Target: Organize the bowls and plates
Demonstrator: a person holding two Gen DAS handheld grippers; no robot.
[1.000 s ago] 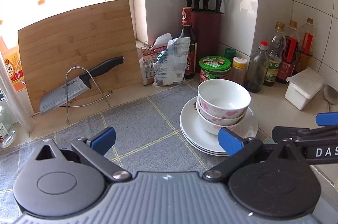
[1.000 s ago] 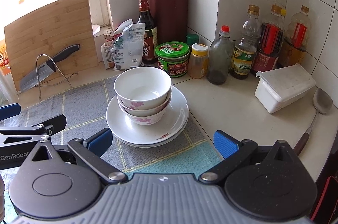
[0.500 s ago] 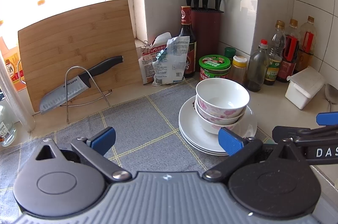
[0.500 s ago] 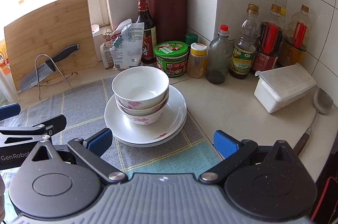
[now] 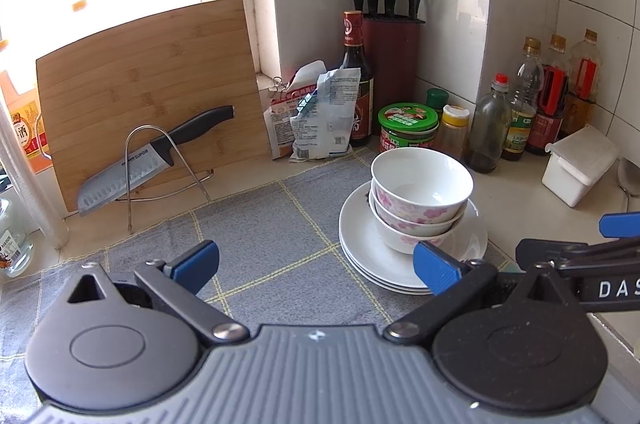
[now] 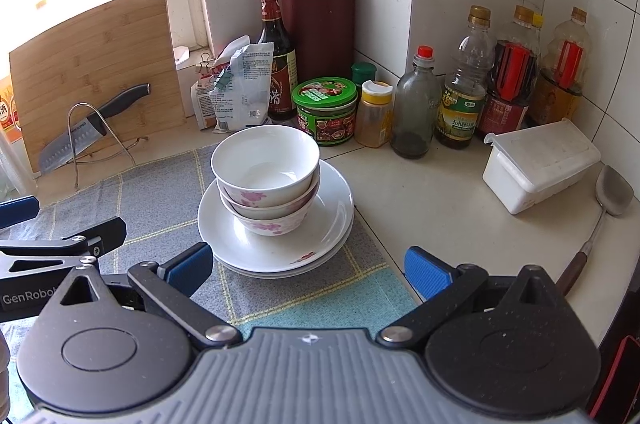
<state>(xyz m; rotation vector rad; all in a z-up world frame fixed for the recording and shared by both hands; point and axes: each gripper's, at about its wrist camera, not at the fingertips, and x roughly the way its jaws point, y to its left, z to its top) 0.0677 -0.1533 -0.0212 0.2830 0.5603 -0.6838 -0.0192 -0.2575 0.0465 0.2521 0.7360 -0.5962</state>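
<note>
Leaning against the window wall, left of the stacked dishes, a bamboo cutting board [image 5: 144, 83] stands on edge with a cleaver [image 5: 148, 159] propped in a wire stand [image 5: 160, 167] before it, presumably kept upright to dry and to leave the counter free. Nearer, and still left of the stack, the left gripper [image 5: 316, 264] hangs over the grey checked mat [image 5: 256, 244] with its blue-padded jaws spread wide and nothing between them. The stack itself sits at the mat's right edge: nested floral bowls [image 6: 266, 183], three as far as I can tell, stand inside one another on a small pile of white plates [image 6: 320, 236], an order that looks deliberate, the wide flat pieces below for a steady base and the bowls nested to save room. Behind the stack a green-lidded jar [image 6: 325, 109] and a knife block [image 6: 318, 27] fill the tiled corner. Just to the right of the stack the right gripper [image 6: 308, 266] is likewise spread open and empty, its pads short of the plate rim. Farther right a white lidded box [image 6: 540, 167] rests on bare counter. With dishes gathered and both tools free, the sorting looks largely done.
</note>
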